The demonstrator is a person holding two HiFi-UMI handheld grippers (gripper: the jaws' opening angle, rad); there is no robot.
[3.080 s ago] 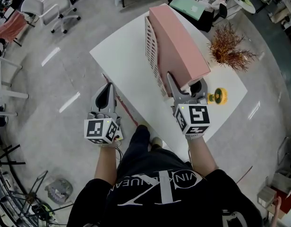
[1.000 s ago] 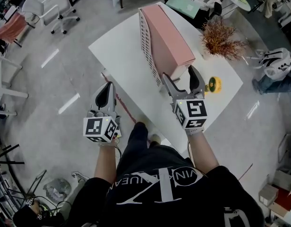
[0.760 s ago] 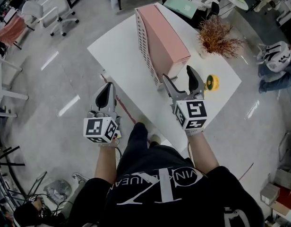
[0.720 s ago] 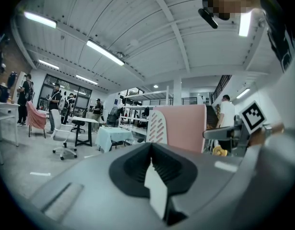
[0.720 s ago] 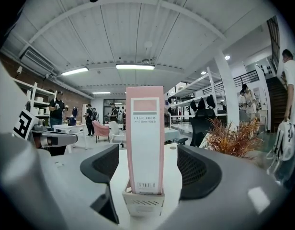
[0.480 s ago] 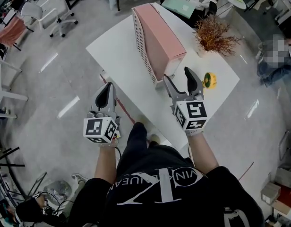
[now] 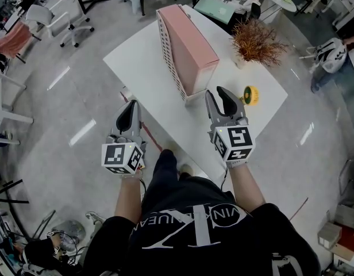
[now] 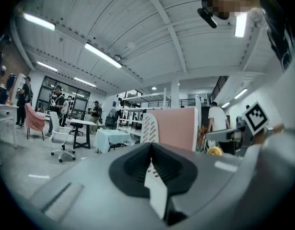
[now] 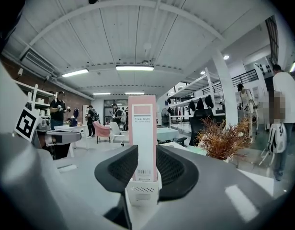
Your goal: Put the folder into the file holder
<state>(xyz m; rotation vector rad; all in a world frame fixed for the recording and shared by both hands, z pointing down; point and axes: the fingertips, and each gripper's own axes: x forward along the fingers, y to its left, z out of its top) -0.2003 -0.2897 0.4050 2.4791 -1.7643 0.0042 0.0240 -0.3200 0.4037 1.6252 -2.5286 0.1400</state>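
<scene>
R gripper (image 7: pixel 218 98) jaws just been closing, small gap, empty, near pink folder (image 7: pixel 191 45) standing in file holder (image 7: pixel 168 53); L gripper (image 7: pixel 129 112) pressed together

Clearances round the table, looking down from the head view

We find the white table (image 7: pixel 143 68) bare along its left half and near edge, so passage there is free. The pink folder (image 7: pixel 194 45), upright in the slatted file holder (image 7: pixel 169 50), walls off the middle from the far edge almost to the near one. To its right, a dried plant (image 7: pixel 254 42) and a small yellow round thing (image 7: pixel 250 95) narrow the lane, and a green folder (image 7: pixel 216 7) lies at the far edge. The right gripper (image 7: pixel 218 96), whose jaws have just been closing with nothing between the pads, sits in the gap between holder and yellow thing. The floor (image 7: pixel 68 114) left of the table is open.
</scene>
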